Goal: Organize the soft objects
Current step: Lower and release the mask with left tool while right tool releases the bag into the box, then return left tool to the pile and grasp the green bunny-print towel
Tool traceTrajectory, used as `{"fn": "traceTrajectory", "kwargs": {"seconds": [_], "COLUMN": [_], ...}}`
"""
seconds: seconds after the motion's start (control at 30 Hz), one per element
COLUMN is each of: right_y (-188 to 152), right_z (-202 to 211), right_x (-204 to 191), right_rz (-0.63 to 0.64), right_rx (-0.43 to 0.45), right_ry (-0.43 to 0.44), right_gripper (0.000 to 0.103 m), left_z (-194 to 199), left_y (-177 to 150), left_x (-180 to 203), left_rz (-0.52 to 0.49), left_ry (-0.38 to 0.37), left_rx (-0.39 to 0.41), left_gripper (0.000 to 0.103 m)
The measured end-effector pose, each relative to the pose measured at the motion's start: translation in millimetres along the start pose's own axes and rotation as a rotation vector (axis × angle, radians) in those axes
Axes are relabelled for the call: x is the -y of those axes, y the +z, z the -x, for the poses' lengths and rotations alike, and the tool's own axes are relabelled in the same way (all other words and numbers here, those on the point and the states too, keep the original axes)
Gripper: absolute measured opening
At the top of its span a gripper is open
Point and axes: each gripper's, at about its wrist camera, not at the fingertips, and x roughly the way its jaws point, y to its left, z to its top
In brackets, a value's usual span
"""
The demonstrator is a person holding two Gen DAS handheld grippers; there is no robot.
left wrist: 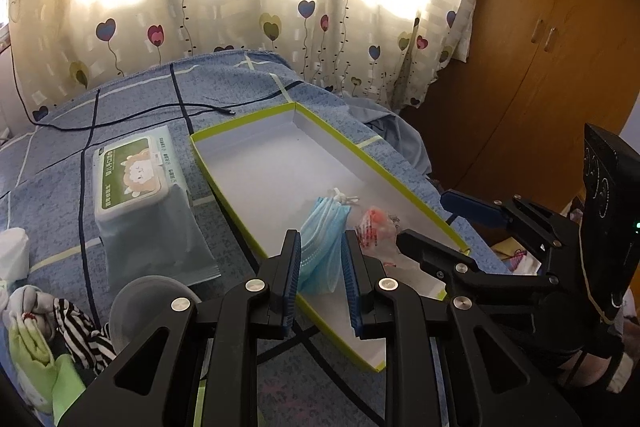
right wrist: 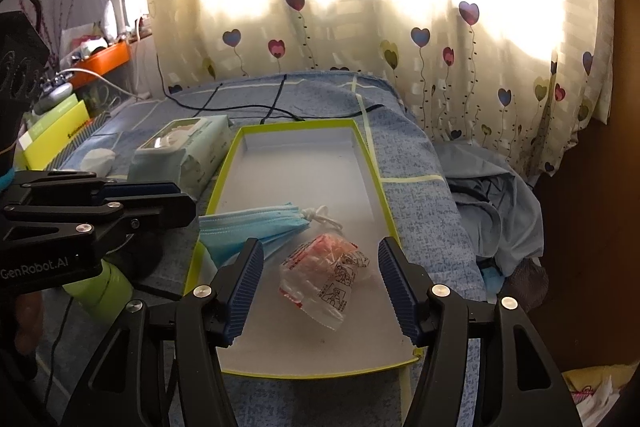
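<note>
The stack of light blue pleated face masks (left wrist: 320, 247) lies over the near rim of the shallow white cardboard box with yellow-green edge (left wrist: 256, 171) on the bed, between the pads of the left gripper (left wrist: 320, 267), which do not press it. The right gripper (right wrist: 320, 287) is released above the clear plastic bag with red print (right wrist: 324, 275) inside the box.

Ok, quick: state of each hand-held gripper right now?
Left hand-held gripper: open, jaws either side of the blue face masks, not pressing.
Right hand-held gripper: open, above the clear plastic packet.

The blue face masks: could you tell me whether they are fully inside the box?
Not fully. The blue face masks hang over the rim of the box; only their tied end lies inside.
</note>
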Motion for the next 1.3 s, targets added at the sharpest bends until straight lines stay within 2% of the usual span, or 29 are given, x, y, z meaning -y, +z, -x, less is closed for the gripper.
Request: {"fn": "traceTrajectory", "kwargs": {"seconds": [0.1, 0.7, 1.3], "right_y": [1, 8, 18], "right_z": [7, 41, 49], "right_x": [-7, -63, -127], "right_rz": [0.006, 0.076, 0.180], "right_rx": [0.012, 0.049, 0.059], "right_ry": [0.008, 0.043, 0.120], "right_gripper": [0.067, 0.067, 0.067], "left_z": [10, 67, 116], "left_y": [-3, -33, -65], "left_x": [-3, -26, -79], "left_rz": [0.009, 0.051, 0.164], "left_ry": [-0.006, 0.043, 0.126], "left_rx": [0.021, 0.098, 0.169], "left_gripper": [0.022, 0.022, 0.022]}}
